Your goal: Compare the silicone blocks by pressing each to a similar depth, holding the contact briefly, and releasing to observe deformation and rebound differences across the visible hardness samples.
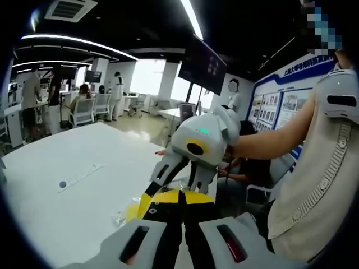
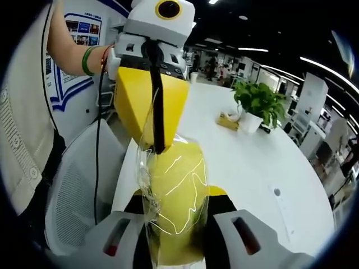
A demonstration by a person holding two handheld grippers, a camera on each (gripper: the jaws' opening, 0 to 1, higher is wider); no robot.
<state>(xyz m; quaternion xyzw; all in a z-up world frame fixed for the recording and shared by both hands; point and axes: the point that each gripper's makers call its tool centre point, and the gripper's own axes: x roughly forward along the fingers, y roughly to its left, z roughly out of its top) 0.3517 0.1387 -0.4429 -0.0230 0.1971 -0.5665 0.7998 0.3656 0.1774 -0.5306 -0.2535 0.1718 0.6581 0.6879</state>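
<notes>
A yellow silicone block [image 2: 176,196] in crinkled clear plastic sits between the jaws of my right gripper [image 2: 176,227], which is shut on it. Just above it, a black finger [image 2: 157,106] of my left gripper [image 2: 159,147] lies across a yellow slab [image 2: 132,106]. I cannot tell whether this slab is part of the same block. In the left gripper view, my left gripper [image 1: 173,203] has its black jaws drawn close on the yellow block [image 1: 168,196]. The white right gripper [image 1: 178,188] meets it from above, over the table's near edge.
A long white table [image 1: 67,162] runs away to the left, with a small round object [image 1: 62,184] on it. On the table [image 2: 269,162] stand a potted plant [image 2: 258,103] and a yellow item [image 2: 228,120]. A mesh chair [image 2: 78,190] and the person's torso [image 1: 314,190] are close by.
</notes>
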